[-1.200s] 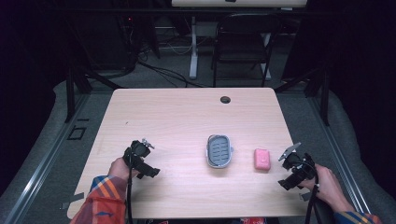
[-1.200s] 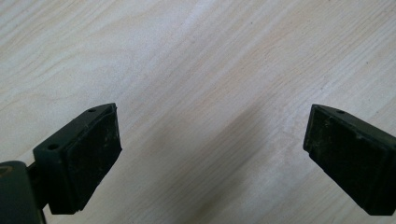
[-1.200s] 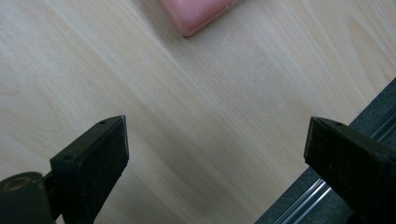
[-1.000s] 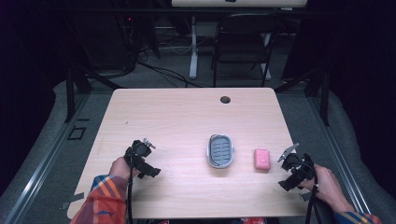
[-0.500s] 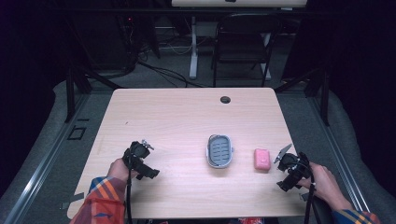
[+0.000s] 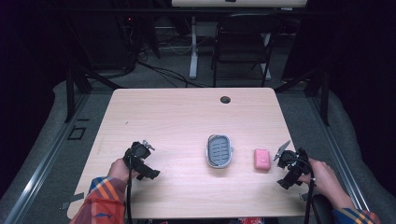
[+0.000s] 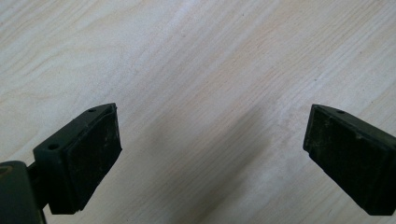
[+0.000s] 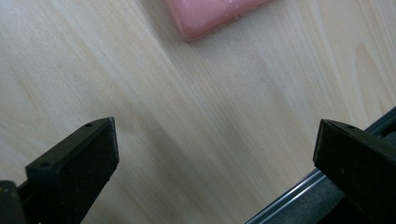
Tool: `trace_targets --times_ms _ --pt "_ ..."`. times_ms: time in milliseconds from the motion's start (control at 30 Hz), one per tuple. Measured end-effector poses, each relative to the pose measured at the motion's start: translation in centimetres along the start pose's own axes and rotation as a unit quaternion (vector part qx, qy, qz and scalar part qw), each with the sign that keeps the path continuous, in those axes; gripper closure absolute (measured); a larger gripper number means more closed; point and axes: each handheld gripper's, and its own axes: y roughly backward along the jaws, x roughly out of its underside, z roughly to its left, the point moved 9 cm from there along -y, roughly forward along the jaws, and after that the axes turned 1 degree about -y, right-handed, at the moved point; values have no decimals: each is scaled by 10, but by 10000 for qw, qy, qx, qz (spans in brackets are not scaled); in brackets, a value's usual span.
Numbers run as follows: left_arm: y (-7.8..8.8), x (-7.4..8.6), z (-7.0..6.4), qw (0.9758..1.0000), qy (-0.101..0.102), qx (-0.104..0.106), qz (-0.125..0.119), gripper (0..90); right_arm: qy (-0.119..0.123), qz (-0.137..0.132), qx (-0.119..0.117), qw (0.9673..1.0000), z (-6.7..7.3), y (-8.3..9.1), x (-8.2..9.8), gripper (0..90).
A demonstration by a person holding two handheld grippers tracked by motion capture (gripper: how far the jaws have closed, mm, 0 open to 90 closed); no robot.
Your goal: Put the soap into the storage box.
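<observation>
Pale wood-grain rectangular table [image 6: 187, 116] is seen bearing 2 items near its front: a grey oval ribbed soap dish [image 6: 219, 150] at the middle and, just to its right, a pink rounded bar of soap [image 6: 262, 159], apart from it. The right gripper [image 6: 283, 162] is held near the soap with jaws spread wide and nothing between them. The left gripper [image 6: 150, 168], well apart at the front left, is likewise held wide over bare wood.
</observation>
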Motion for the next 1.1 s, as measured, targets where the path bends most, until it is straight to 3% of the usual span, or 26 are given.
trace_targets --times_ms 100,267,400,633,900,1067,1100 --pt "-1 0 0 10000 -28 19 22 39 142 75 34 9999 -3 -1 -2 0" --pt "-1 0 -1 10000 -34 27 28 39 152 -4 -35 9999 -8 -1 -6 0" --pt "0 0 -1 10000 -64 26 30 39 367 -47 -38 9993 -15 3 -11 0" --pt "-2 0 -4 9999 -138 68 64 40 544 -38 -122 9984 -20 4 -19 0" --pt "-2 0 -6 9998 -187 78 85 41 839 -251 -204 9960 -28 15 -42 0" --pt "-3 1 -7 9996 -248 105 126 40 1003 -181 -202 9946 -30 15 -51 2" --pt "-3 1 -7 9996 -249 114 117 40 1010 -211 -315 9942 -29 15 -53 3"
